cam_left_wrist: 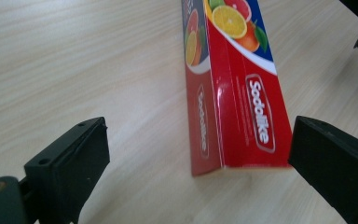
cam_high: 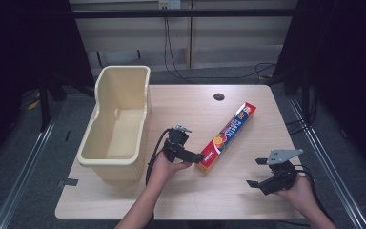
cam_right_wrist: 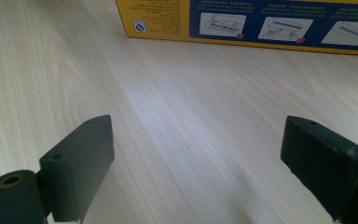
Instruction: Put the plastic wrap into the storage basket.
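The long plastic-wrap box [cam_high: 228, 137] lies flat near the middle of the tabletop [cam_high: 186, 195], set on a diagonal so that its near end points toward seven o'clock and its far end toward one o'clock. That slant puts the near end straight in front of the left gripper [cam_high: 194, 156], which probably explains the angle: the short end is the narrowest part to take hold of. The box is slim and sharp-edged, red at the near end with white lettering, then a band of blue and pictures of cut citrus, and yellow at the far end; its right-hand side, seen in the right gripper view, is yellow and blue with small instruction drawings.

In the left gripper view the jaws stand released and wide, one on each side of the box's near corner, not yet closed on it. The right gripper [cam_high: 259, 172] rests low at about four o'clock from the box, well apart from it, its jaws likewise released around bare wood.

A cream plastic bin [cam_high: 119, 124] stands empty at nine o'clock from the box, at the tabletop's left edge, a likely destination
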A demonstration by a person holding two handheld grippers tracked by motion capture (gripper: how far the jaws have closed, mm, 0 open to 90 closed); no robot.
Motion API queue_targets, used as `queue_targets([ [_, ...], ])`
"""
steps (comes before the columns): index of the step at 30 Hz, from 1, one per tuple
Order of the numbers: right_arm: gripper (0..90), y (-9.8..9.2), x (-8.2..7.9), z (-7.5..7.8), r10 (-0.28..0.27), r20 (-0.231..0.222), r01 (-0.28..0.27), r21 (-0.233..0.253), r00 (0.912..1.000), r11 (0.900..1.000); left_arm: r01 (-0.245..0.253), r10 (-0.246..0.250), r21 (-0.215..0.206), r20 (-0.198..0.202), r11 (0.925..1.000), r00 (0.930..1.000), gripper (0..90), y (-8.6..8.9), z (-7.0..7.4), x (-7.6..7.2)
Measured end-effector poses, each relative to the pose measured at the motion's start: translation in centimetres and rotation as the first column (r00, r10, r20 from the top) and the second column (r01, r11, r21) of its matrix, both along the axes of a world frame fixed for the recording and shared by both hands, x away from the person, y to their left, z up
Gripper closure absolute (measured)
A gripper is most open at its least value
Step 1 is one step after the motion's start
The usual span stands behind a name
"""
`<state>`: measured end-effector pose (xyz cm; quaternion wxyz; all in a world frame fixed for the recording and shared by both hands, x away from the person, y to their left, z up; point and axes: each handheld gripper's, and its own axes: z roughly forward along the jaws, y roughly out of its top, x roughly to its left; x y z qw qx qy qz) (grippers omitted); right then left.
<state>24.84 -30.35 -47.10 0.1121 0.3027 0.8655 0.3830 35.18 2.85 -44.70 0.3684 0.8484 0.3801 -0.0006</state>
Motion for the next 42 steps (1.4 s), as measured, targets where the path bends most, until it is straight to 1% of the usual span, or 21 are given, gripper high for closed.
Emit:
queue_targets([
  [1, 9.5, 0.0, 0.0, 0.0, -0.001, -0.001, 0.001, -0.002, 1.0000, 1.000, 0.009, -0.009, 0.003, -0.006, 1.0000, 0.9999, 4.4, -0.2, 0.1, 0.3],
  [2, 9.5, 0.0, 0.0, 0.0, -0.002, -0.003, 0.002, -0.003, 1.0000, 1.000, 0.001, -0.001, -0.015, -0.012, 0.9999, 0.9999, 3.8, -0.5, 0.2, 0.5],
  [3, 9.5, 0.0, 0.1, 0.0, -0.002, -0.001, 0.002, -0.002, 1.0000, 1.000, 0.000, 0.000, -0.022, -0.009, 0.9998, 1.0000, 2.7, -0.9, 0.4, 0.7],
  [5, 9.5, -0.1, 0.0, 0.0, -0.007, -0.001, 0.007, 0.005, 1.0000, 1.000, 0.006, -0.006, -0.021, -0.004, 0.9998, 1.0000, 2.3, -1.3, 0.6, 1.0],
  [10, 9.5, -0.1, 0.1, 0.0, -0.012, -0.004, 0.013, 0.011, 0.9999, 1.000, -0.005, 0.004, -0.023, -0.016, 0.9997, 0.9999, 2.1, -2.4, 0.8, 1.6],
  [12, 9.5, -0.1, 0.1, 0.0, -0.015, -0.003, 0.015, 0.009, 0.9999, 1.000, 0.014, -0.014, -0.005, -0.010, 0.9999, 0.9999, 3.3, -3.1, 0.9, 2.0],
  [15, 9.5, -0.2, 0.1, 0.0, -0.018, 0.000, 0.018, 0.008, 0.9998, 1.000, 0.011, -0.011, 0.001, -0.011, 0.9999, 0.9999, 4.7, -3.7, 1.0, 2.2],
  [18, 9.5, -0.3, 0.1, 0.0, -0.017, -0.005, 0.017, 0.016, 0.9998, 1.000, 0.022, -0.022, 0.010, -0.006, 0.9997, 0.9998, 5.3, -4.6, 1.2, 2.6],
  [19, 9.5, -0.3, 0.1, 0.0, -0.018, -0.006, 0.019, 0.016, 0.9998, 1.000, 0.018, -0.018, 0.006, -0.005, 0.9998, 0.9998, 5.6, -5.0, 1.2, 2.6],
  [21, 9.7, -0.3, 0.1, 0.0, -0.019, -0.009, 0.020, 0.018, 0.9998, 1.000, 0.037, -0.037, 0.025, -0.003, 0.9990, 0.9993, 6.2, -5.8, 1.3, 2.9],
  [22, 9.8, -0.3, 0.1, 0.0, -0.020, -0.007, 0.020, 0.017, 0.9998, 1.000, 0.031, -0.031, 0.022, -0.001, 0.9993, 0.9995, 6.2, -6.0, 1.4, 3.0],
  [28, 10.6, -0.4, 0.1, 0.2, -0.033, 0.002, 0.033, 0.023, 0.9995, 0.999, 0.048, -0.048, 0.034, 0.003, 0.9983, 0.9988, 6.9, -7.2, 1.5, 3.4],
  [30, 10.6, -0.5, 0.1, 0.2, -0.033, 0.004, 0.033, 0.022, 0.9995, 0.999, 0.057, -0.057, 0.047, 0.001, 0.9973, 0.9984, 7.2, -7.9, 1.4, 3.7],
  [31, 10.6, -0.4, 0.1, 0.2, -0.032, 0.002, 0.032, 0.022, 0.9995, 0.999, 0.047, -0.047, 0.042, -0.001, 0.9980, 0.9989, 7.6, -8.2, 1.3, 3.7],
  [34, 10.5, -0.5, 0.1, 0.2, -0.031, 0.004, 0.031, 0.023, 0.9995, 0.999, 0.052, -0.052, 0.047, -0.002, 0.9975, 0.9987, 8.0, -8.5, 1.3, 3.9],
  [36, 10.5, -0.5, 0.1, 0.2, -0.028, 0.003, 0.028, 0.025, 0.9996, 0.999, 0.058, -0.058, 0.057, -0.004, 0.9967, 0.9983, 8.2, -8.8, 1.3, 4.1],
  [38, 10.5, -0.5, 0.1, 0.2, -0.030, 0.004, 0.030, 0.024, 0.9995, 0.999, 0.054, -0.054, 0.072, -0.001, 0.9959, 0.9985, 8.4, -9.1, 1.2, 4.3],
  [39, 10.5, -0.5, 0.1, 0.2, -0.027, 0.000, 0.027, 0.026, 0.9996, 0.999, 0.051, -0.051, 0.069, 0.000, 0.9963, 0.9987, 8.4, -9.2, 1.2, 4.5],
  [40, 10.5, -0.5, 0.1, 0.2, -0.034, 0.000, 0.034, 0.029, 0.9994, 0.999, 0.045, -0.045, 0.081, 0.003, 0.9957, 0.9990, 9.3, -9.4, 1.2, 4.7],
  [41, 10.5, -0.5, 0.1, 0.2, -0.034, 0.000, 0.034, 0.029, 0.9994, 0.999, 0.045, -0.045, 0.081, 0.003, 0.9957, 0.9990, 9.5, -9.4, 1.2, 4.7],
  [42, 10.5, -0.5, 0.1, 0.2, -0.034, 0.002, 0.034, 0.030, 0.9994, 0.999, 0.041, -0.041, 0.067, 0.004, 0.9969, 0.9991, 9.5, -9.5, 1.1, 4.8],
])
